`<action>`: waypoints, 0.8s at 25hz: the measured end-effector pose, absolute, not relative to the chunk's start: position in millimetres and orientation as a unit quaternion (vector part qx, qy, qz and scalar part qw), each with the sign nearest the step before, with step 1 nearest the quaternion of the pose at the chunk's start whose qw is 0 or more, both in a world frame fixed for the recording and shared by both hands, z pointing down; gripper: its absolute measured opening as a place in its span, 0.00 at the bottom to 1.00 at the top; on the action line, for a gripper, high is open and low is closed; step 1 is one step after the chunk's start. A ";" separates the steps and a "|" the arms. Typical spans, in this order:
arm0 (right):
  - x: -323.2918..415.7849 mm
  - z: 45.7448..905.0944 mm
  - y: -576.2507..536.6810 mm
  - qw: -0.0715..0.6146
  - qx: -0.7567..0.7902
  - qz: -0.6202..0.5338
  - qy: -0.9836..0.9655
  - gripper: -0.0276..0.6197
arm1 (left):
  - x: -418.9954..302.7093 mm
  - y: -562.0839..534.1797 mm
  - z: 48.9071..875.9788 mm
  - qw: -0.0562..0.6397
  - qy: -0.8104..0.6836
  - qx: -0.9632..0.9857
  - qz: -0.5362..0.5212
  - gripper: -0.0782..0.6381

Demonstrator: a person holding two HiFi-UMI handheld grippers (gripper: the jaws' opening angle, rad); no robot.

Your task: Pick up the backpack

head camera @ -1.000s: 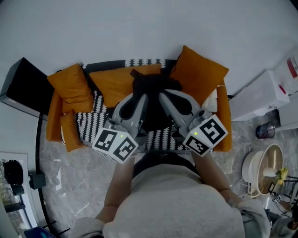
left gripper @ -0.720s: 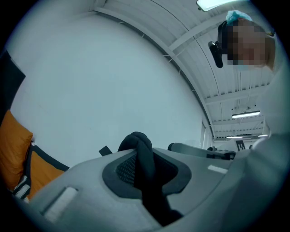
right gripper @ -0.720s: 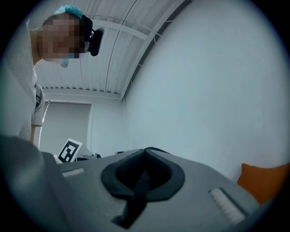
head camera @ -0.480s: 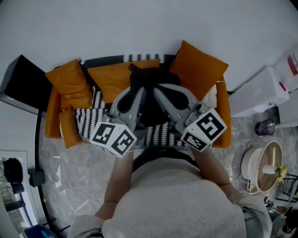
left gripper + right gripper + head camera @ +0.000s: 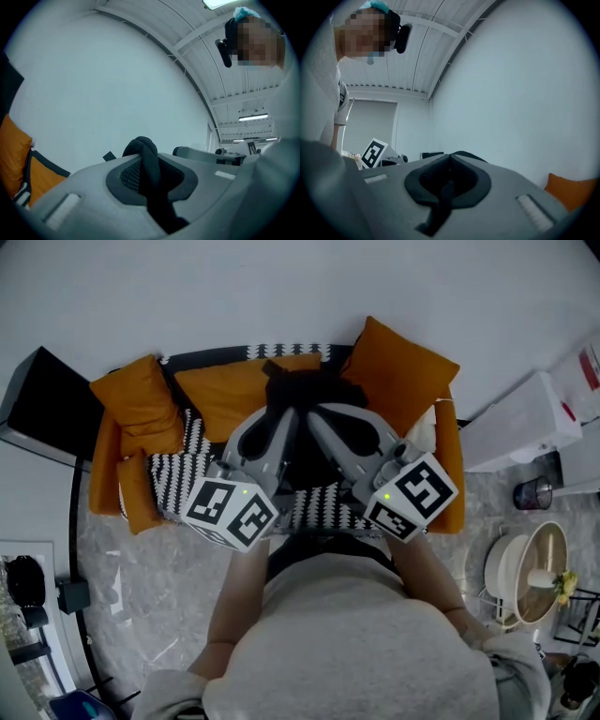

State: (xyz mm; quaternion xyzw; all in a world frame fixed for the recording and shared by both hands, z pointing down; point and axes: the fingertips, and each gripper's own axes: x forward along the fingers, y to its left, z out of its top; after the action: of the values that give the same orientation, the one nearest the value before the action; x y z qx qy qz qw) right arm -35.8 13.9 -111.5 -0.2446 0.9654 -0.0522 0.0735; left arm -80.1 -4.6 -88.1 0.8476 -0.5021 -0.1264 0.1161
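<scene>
The black backpack (image 5: 311, 395) hangs in front of me over the sofa, held up between both grippers in the head view. My left gripper (image 5: 287, 427) is shut on a thick black strap (image 5: 151, 171), which bulges out above the closed jaws in the left gripper view. In the right gripper view my right gripper (image 5: 449, 164) is shut on a thinner black strap (image 5: 443, 193) that runs down between its pads. The grippers point nearly level, side by side and close together, and hide the backpack's lower part.
Below lies a sofa with a black-and-white patterned cover (image 5: 178, 486) and orange cushions (image 5: 398, 371), (image 5: 136, 407). A black box (image 5: 42, 407) stands at its left and white boxes (image 5: 525, 423) at its right. A dark cup (image 5: 534, 491) and a round white appliance (image 5: 527, 582) sit on the floor at the right.
Almost nothing has changed. The right gripper has rolled slightly, and both grippers keep their hold on the backpack in the same place.
</scene>
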 end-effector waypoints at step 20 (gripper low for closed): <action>-32.8 -102.2 8.0 0.067 -0.259 -0.056 0.962 0.05 | -80.6 -0.7 -84.6 0.120 -0.497 0.852 -0.118 0.18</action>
State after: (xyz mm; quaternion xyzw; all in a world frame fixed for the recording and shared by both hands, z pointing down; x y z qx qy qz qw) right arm -32.8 8.0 -102.2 -0.2593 0.9619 -0.0561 0.0668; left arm -80.6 -0.7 -84.6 0.8516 -0.4966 -0.1182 0.1197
